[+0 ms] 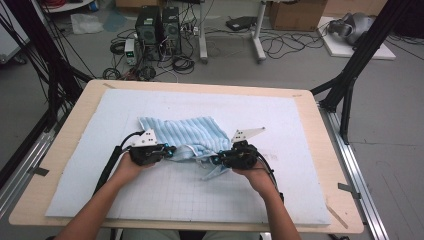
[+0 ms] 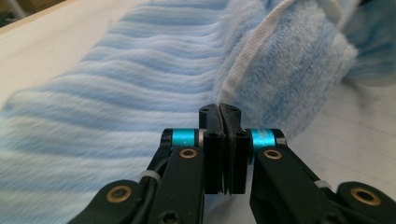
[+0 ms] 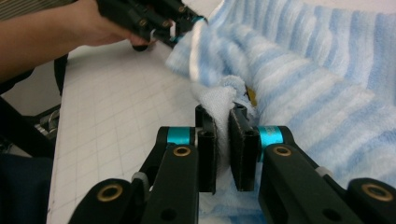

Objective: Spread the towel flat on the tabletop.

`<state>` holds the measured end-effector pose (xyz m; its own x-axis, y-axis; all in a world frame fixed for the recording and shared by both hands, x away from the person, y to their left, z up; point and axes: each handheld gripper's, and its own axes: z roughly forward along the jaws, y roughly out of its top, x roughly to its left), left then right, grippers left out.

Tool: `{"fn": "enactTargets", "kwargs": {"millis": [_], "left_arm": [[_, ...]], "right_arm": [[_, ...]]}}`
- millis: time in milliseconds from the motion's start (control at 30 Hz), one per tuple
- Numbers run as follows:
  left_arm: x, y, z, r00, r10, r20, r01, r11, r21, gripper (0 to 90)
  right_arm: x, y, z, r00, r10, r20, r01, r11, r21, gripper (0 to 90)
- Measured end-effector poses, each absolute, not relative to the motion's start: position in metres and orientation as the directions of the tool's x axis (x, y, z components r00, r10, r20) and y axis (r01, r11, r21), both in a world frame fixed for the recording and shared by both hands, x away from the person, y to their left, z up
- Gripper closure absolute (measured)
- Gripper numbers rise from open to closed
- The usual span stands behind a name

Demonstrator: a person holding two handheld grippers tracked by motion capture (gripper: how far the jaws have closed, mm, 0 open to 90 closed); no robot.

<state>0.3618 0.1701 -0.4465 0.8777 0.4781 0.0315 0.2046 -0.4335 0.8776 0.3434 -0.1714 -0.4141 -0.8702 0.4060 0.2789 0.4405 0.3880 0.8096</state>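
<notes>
A light blue striped towel lies crumpled at the middle of the gridded mat. My left gripper is at the towel's near-left edge. In the left gripper view its jaws are pressed together on the thin white hem of the towel. My right gripper is at the near-right edge. In the right gripper view its jaws are shut on a bunched fold of the towel. That view has the left gripper farther off, holding the towel's other corner.
The mat covers a wooden table. Black frame posts stand at both sides. Beyond the far edge, computer towers, cables and a cardboard box sit on the floor.
</notes>
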Motion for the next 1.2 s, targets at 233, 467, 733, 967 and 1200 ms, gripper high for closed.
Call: {"fn": "enactTargets", "kwargs": {"millis": [233, 467, 733, 967, 1200], "left_arm": [[0.371, 0.198, -0.441, 0.769, 0.639, 0.035, 0.282, -0.387, 0.878, 88.2], [0.375, 0.227, -0.436, 0.642, 0.766, 0.039, 0.326, -0.318, 0.890, 88.1], [0.378, 0.243, -0.434, 0.533, 0.846, -0.026, 0.361, -0.199, 0.911, 57.4], [0.379, 0.248, -0.433, 0.517, 0.854, -0.047, 0.355, -0.164, 0.921, 51.2], [0.379, 0.246, -0.435, 0.518, 0.854, -0.055, 0.363, -0.161, 0.918, 49.7]], "right_arm": [[0.334, -0.177, -0.410, -0.895, 0.340, 0.290, 0.418, 0.404, 0.814, 84.4], [0.314, -0.172, -0.411, -0.928, 0.144, 0.345, 0.370, 0.477, 0.797, 79.7], [0.329, -0.182, -0.407, -0.883, 0.262, 0.390, 0.461, 0.328, 0.825, 50.1], [0.362, -0.183, -0.416, -0.698, 0.639, 0.324, 0.556, 0.199, 0.807, 34.5], [0.399, -0.155, -0.436, -0.566, 0.799, 0.203, 0.631, 0.261, 0.731, 56.3]]}}
